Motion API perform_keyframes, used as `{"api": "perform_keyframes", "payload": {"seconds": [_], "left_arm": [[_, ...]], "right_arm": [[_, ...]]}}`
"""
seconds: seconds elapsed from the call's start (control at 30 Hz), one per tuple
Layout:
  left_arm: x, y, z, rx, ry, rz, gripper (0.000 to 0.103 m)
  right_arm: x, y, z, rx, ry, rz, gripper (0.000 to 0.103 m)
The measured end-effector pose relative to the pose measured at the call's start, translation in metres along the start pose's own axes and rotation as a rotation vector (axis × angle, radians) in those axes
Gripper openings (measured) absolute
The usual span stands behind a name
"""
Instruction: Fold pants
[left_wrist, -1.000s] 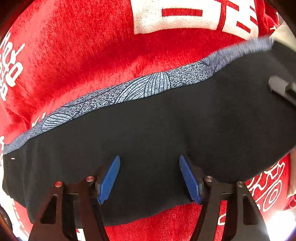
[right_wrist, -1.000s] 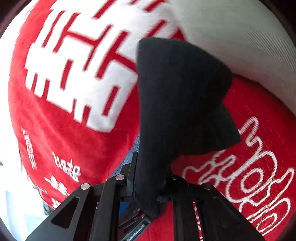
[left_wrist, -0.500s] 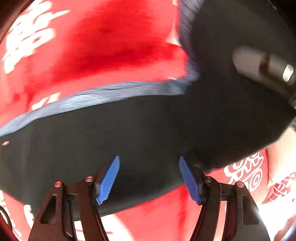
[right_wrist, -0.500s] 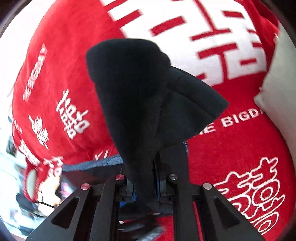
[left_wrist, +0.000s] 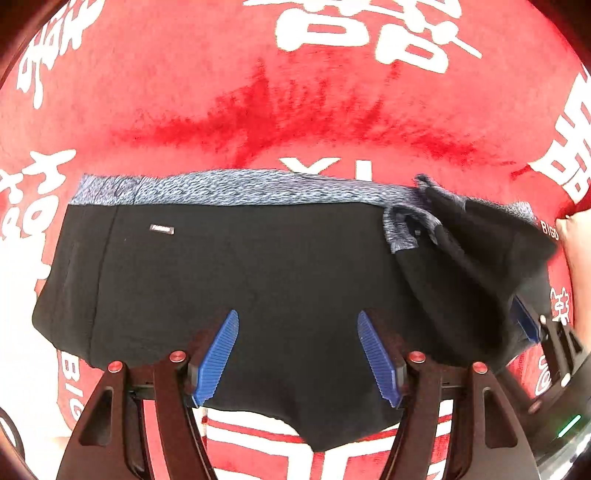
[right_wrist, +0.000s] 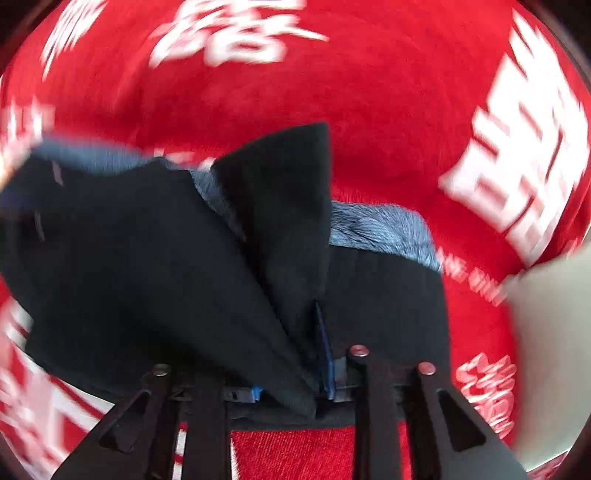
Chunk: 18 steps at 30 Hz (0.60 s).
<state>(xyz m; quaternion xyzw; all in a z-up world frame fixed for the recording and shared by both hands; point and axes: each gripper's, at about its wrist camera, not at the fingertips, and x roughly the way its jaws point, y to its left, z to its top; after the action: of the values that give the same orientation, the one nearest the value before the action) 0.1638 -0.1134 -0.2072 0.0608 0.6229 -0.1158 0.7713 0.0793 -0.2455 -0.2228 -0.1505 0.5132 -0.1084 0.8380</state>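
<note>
A pair of black shorts (left_wrist: 258, 280) with a blue-grey patterned waistband (left_wrist: 236, 190) is laid flat across a red blanket (left_wrist: 295, 110) printed with white characters. The left gripper (left_wrist: 297, 354) is held above the black fabric, its blue fingers (left_wrist: 218, 354) spread apart with nothing pinched between them. At the right end of the garment, a fold of black cloth (right_wrist: 280, 221) is raised and draped between the fingers of the right gripper (right_wrist: 288, 391); these fingers are opening, and the cloth is still lodged between them. A pale cushion (right_wrist: 550, 332) is seen at the right edge of the blurred right wrist view.
</note>
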Motion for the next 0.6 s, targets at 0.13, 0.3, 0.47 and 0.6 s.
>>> {"api": "perform_keyframes", "payload": {"seconds": [0.13, 0.3, 0.47, 0.6], "left_arm": [[-0.009, -0.002, -0.008, 0.019, 0.009, -0.038, 0.069], [-0.022, -0.031, -0.002, 0.097, 0.021, -0.124, 0.069], [-0.025, -0.061, 0.001, 0.148, 0.043, -0.209, 0.069], [-0.025, -0.07, 0.003, 0.156, 0.064, -0.243, 0.069]], "right_arm": [[-0.023, 0.027, -0.015, -0.145, -0.056, 0.022, 0.062], [-0.055, -0.022, -0.03, -0.03, -0.06, 0.112, 0.062], [-0.032, -0.107, -0.032, 0.299, 0.026, 0.22, 0.062], [-0.03, -0.127, -0.031, 0.36, 0.003, 0.336, 0.062]]}}
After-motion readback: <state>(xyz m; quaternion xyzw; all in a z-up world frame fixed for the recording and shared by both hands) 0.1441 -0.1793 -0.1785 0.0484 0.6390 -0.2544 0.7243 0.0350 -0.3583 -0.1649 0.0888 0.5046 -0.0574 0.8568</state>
